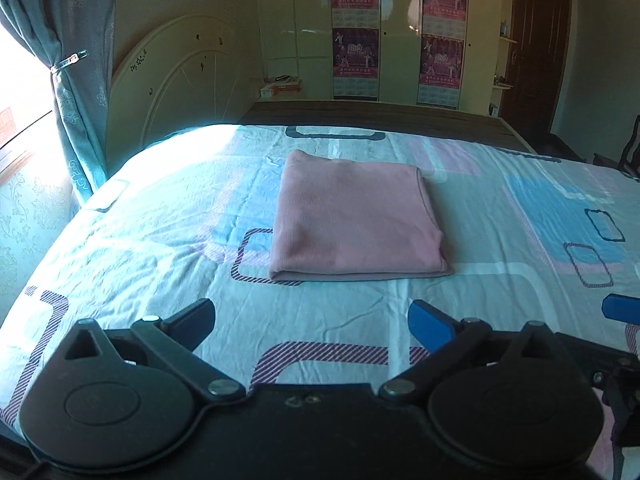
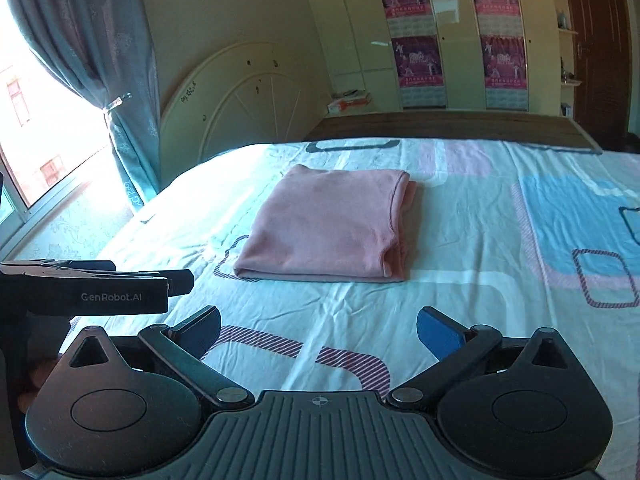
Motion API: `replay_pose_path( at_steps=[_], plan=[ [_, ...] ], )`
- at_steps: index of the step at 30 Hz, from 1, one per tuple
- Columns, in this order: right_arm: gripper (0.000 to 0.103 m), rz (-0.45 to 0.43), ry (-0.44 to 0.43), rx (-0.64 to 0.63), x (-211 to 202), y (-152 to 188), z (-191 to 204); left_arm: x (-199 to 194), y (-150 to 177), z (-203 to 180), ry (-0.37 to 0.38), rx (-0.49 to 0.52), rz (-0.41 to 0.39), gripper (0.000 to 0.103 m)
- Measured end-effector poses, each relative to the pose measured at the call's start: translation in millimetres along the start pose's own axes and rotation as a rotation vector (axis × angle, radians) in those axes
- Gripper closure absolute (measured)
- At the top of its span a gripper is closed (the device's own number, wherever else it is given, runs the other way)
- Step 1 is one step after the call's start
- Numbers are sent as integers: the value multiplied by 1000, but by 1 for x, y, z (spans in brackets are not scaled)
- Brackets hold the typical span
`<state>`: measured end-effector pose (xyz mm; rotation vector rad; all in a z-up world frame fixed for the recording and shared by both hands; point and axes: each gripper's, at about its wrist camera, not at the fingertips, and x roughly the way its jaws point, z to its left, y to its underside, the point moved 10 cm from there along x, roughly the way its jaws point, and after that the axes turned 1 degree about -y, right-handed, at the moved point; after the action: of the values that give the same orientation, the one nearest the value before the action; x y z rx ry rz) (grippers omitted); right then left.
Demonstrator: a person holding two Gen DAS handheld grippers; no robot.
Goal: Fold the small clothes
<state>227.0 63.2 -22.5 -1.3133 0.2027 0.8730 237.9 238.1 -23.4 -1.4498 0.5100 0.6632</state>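
Observation:
A pink garment lies folded into a neat rectangle on the patterned bedsheet; it also shows in the right wrist view, with its layered edges at the right side. My left gripper is open and empty, held back from the garment's near edge. My right gripper is open and empty too, also short of the garment. The left gripper's body shows from the side at the left of the right wrist view. A blue fingertip of the right gripper shows at the right edge of the left wrist view.
A white headboard stands at the far left, with a teal curtain and a bright window beside it. Wardrobe doors with posters line the back wall. A dark door is at the far right.

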Motion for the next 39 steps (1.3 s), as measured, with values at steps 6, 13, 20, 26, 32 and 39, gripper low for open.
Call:
replay_pose_path(
  at_steps=[6,13,20,26,32,39],
  plan=[
    [0,-163,168,-113,-82,9,21,-66,23,-3,-11,-9,-36,0],
    [0,-236,174,-95,-125,26,42,-111,40,6,-39,-32,-72,0],
    [0,-263,169,-118,-140,28,56,-133,49,13,-28,-50,-81,0],
    [0,-273,173,-115,-147,31,57,-142,48,15,-29,-55,-115,0],
    [0,-275,173,-111,-147,31,57,-144,47,14,-55,-30,-128,0],
    [0,-271,168,-106,-146,31,56,-142,46,15,-55,-30,-126,0]
  ],
)
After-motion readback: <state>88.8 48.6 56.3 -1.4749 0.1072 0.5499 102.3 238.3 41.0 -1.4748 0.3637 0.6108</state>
